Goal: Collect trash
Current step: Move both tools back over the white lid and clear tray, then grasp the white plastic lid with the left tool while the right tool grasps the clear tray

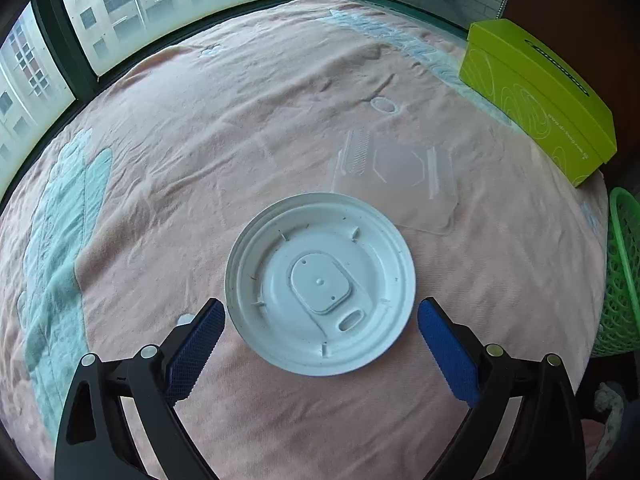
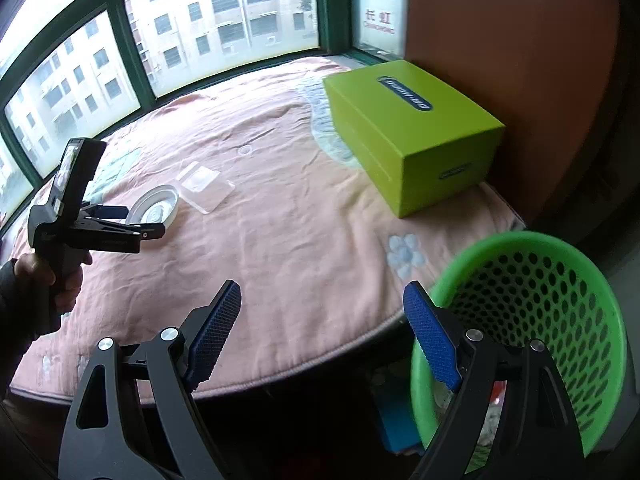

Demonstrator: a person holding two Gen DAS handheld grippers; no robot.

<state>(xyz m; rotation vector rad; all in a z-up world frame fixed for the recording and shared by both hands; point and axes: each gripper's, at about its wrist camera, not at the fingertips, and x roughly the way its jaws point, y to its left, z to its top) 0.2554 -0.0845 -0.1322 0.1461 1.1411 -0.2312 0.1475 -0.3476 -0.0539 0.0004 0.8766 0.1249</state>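
A white round plastic lid (image 1: 320, 284) lies upside down on the pink blanket, just ahead of my open left gripper (image 1: 320, 322); its blue pads (image 1: 196, 348) stand to either side of the lid's near edge, not touching it. A clear flat plastic tray (image 1: 396, 180) lies just behind the lid. In the right wrist view the lid (image 2: 154, 206) and clear tray (image 2: 206, 188) lie far left, with the left gripper (image 2: 136, 222) at the lid. My right gripper (image 2: 322, 320) is open and empty over the table's near edge, beside the green mesh basket (image 2: 532, 320).
A lime-green cardboard box (image 2: 412, 132) stands at the back right of the table, also in the left wrist view (image 1: 536, 96). The green basket (image 1: 620, 276) stands off the table's right edge. Windows run along the far side. The pink blanket (image 2: 280, 240) covers the table.
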